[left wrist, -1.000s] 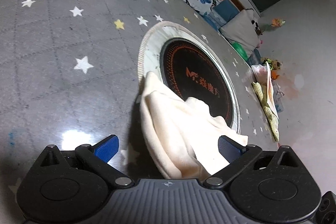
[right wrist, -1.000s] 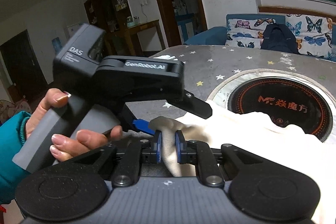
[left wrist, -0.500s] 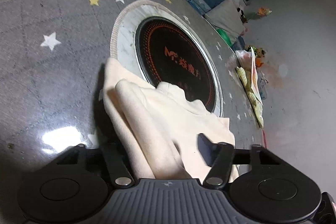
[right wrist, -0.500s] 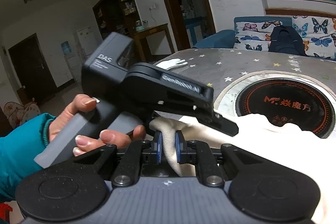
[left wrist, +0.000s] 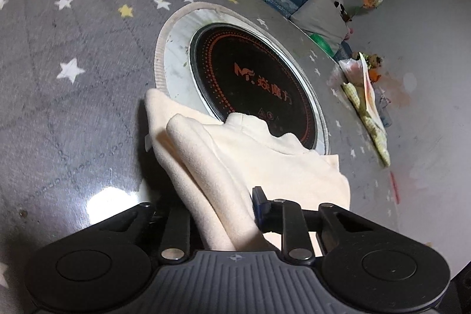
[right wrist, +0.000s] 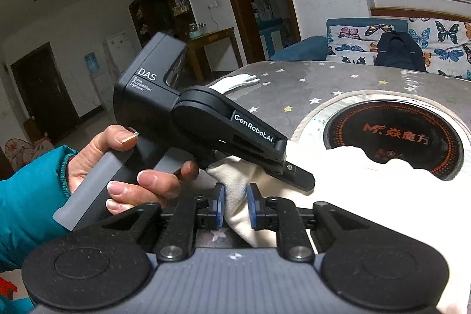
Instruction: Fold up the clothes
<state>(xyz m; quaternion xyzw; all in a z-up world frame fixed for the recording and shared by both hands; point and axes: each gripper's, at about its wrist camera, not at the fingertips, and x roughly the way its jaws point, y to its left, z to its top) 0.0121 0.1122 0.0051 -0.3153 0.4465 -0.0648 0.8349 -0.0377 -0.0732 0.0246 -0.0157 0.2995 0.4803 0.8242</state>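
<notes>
Cream garment [left wrist: 265, 167] lies bunched on the star-patterned desk [left wrist: 73, 108], overlapping the round cooktop [left wrist: 250, 72]. Left gripper [left wrist: 217, 205] jaws are closing around a fold; right gripper [right wrist: 235, 205] jaws are opening, cloth between.

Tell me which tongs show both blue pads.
The right tongs, opening, with the cloth between both blue pads. The left tongs, closing on the cloth, show one pad; cloth hides the other.
</notes>
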